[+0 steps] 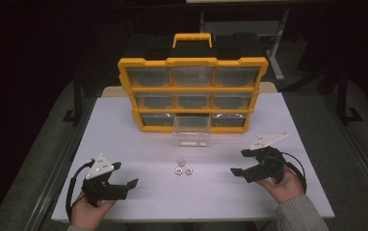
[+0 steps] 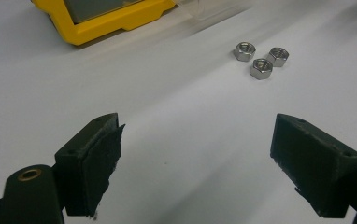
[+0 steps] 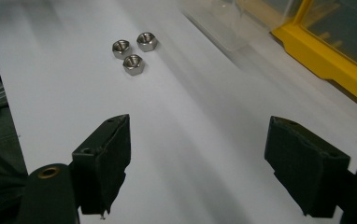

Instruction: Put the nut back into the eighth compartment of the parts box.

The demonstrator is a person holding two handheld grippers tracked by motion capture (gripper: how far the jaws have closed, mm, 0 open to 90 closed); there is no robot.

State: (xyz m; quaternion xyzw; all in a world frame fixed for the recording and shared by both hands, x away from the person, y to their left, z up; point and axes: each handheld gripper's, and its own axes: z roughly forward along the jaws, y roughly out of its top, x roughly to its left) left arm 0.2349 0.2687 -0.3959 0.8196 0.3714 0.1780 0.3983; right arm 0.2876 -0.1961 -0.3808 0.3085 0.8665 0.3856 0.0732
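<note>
step: while three nuts (image 1: 182,167) are lying untouched in a tight cluster mid-desk, just in front of the pulled-out clear drawer (image 1: 190,130), judging this as the approach before a first pick; probably heading toward dropping nuts into that drawer.
nuts: sitting flat on the white desk (image 1: 138,139), touching or nearly touching one another, between the two grippers and well apart from both; showing ahead and to the right in the left gripper view (image 2: 260,58), ahead and to the left in the right gripper view (image 3: 133,51).
drawer: sticking out of the bottom row, middle slot, of the yellow organizer (image 1: 191,94), looking empty as far as can be told.
right gripper (image 1: 243,163): held just above the desk at the right, pointing inward toward the nuts; jaws spread wide, gripping nothing, bare desk between them.
left gripper (image 1: 124,174): resting low at the left near the front edge, angled toward the middle; jaws released, wide apart, nothing between them.
next move: calling for bringing one gripper in over the cluster, lowering with jaws straddling a single nut, and narrowing first, since the nuts are packed close and easy to nudge.
risk: likely scattering the neighbours or pinching two at once.
</note>
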